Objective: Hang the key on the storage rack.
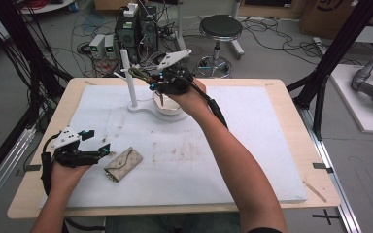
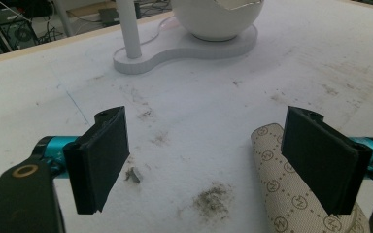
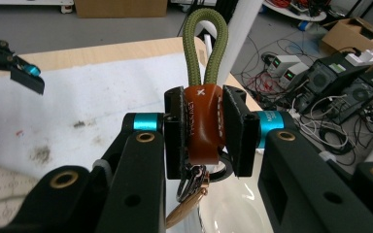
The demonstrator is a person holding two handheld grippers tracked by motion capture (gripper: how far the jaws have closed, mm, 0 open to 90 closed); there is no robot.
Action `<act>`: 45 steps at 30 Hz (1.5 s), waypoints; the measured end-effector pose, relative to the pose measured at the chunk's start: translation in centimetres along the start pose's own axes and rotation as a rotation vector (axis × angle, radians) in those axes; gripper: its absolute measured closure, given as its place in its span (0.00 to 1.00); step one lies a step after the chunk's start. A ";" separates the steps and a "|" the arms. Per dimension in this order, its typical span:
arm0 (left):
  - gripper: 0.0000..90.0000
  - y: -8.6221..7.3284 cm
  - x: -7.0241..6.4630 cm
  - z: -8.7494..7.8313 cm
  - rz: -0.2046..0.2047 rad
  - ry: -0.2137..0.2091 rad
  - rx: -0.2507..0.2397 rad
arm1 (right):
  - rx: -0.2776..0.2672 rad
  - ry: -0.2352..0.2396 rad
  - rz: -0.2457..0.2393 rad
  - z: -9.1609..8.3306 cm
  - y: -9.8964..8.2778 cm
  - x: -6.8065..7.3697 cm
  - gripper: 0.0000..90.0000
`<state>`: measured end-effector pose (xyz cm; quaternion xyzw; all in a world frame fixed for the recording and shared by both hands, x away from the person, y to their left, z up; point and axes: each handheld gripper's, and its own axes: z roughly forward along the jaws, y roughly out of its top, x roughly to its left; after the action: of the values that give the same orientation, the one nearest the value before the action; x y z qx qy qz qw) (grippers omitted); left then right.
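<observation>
My right gripper (image 3: 203,131) is shut on a keychain (image 3: 205,73), an olive cord loop with a brown leather band, metal rings and a key hanging below. In the high view that right gripper (image 1: 161,83) is held over the white bowl (image 1: 167,108), next to the white post (image 1: 128,77) of the stand. A beige patterned wallet (image 1: 123,163) lies on the white mat. My left gripper (image 1: 99,141) stands open just left of it. In the left gripper view the wallet (image 2: 291,194) lies partly behind the right jaw, with bare mat between the jaws.
The white stand's base (image 2: 175,51) and bowl (image 2: 218,22) sit toward the back of the mat (image 1: 252,160). Dirt smudges (image 2: 212,196) mark the mat. Beyond the table stand a black stool (image 1: 220,29), computers (image 1: 136,31) and cables on the floor.
</observation>
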<state>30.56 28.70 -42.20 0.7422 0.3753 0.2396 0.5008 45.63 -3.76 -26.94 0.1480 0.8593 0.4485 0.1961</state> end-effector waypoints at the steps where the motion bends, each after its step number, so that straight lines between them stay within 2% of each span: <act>1: 0.19 0.0 0.1 0.0 0.003 0.002 0.002 | -0.004 -0.001 -0.008 0.3 0.3 0.0 0.81; 7: 0.19 -0.1 0.1 -0.1 -0.004 0.007 -0.001 | 0.020 -0.004 -0.019 2.5 1.9 0.1 0.81; 11: 0.19 -0.2 0.2 -0.3 -0.002 0.008 0.001 | 0.027 0.000 -0.022 3.3 2.2 0.1 0.81; 20: 0.19 -0.4 0.3 -0.6 -0.007 0.011 0.003 | 0.076 -0.026 -0.024 5.0 1.7 0.0 0.80; 22: 0.19 -0.4 0.3 -0.6 -0.006 0.011 0.005 | 0.084 -0.042 -0.024 5.1 1.6 0.0 0.76; 25: 0.19 -0.4 0.3 -0.6 -0.007 0.012 0.006 | 0.091 -0.062 -0.001 5.1 1.2 0.1 0.57; 33: 0.19 -0.3 0.1 -0.4 -0.001 0.006 0.010 | 0.067 -0.080 0.035 3.0 -0.1 -0.4 0.48; 38: 0.19 -0.3 -0.1 -0.3 0.000 0.001 0.010 | 0.035 -0.089 0.064 0.5 -1.5 -0.7 0.44; 39: 0.19 -0.3 -0.1 -0.3 0.001 -0.001 0.010 | 0.016 -0.096 0.051 0.1 -1.9 -0.8 0.43; 45: 0.19 -0.2 -0.4 -0.2 0.003 -0.004 0.015 | 0.028 -0.107 0.108 -2.8 -3.8 -1.0 0.37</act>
<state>30.10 28.56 -42.33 0.7472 0.3749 0.2360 0.4954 44.85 -8.33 -28.46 0.2204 0.8447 0.4378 0.2150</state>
